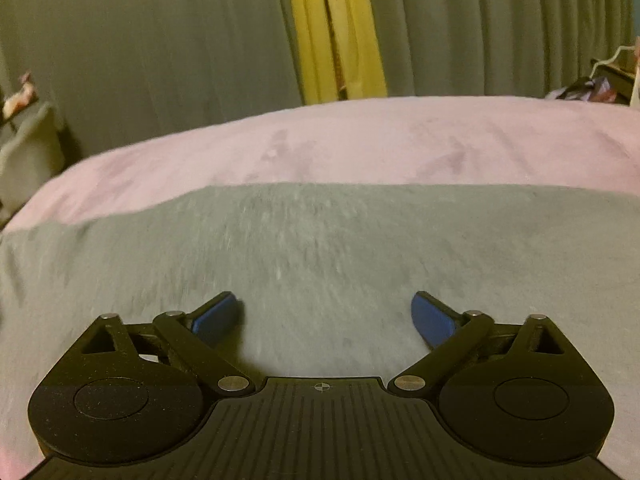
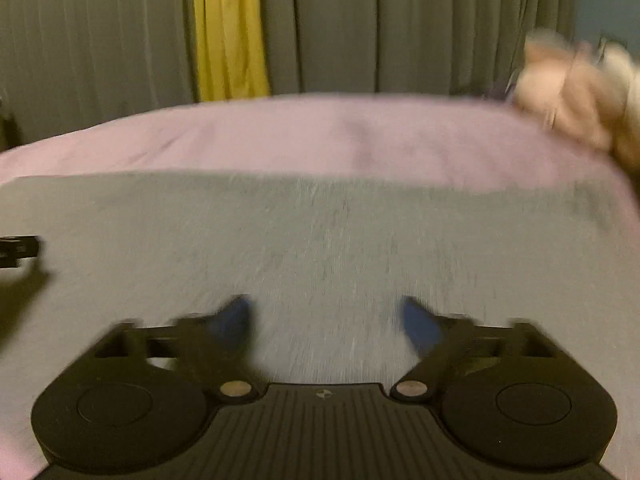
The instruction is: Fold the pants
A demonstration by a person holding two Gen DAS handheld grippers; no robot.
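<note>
Grey pants lie flat on a pink bed cover; they also fill the right wrist view, which is blurred. My left gripper is open and empty, its blue fingertips low over the grey fabric. My right gripper is open and empty over the same fabric. A black piece of the left gripper shows at the left edge of the right wrist view.
The pink cover reaches back to grey curtains with a yellow strip. A pale blurred bundle sits at the far right of the bed. Clutter stands at the right edge.
</note>
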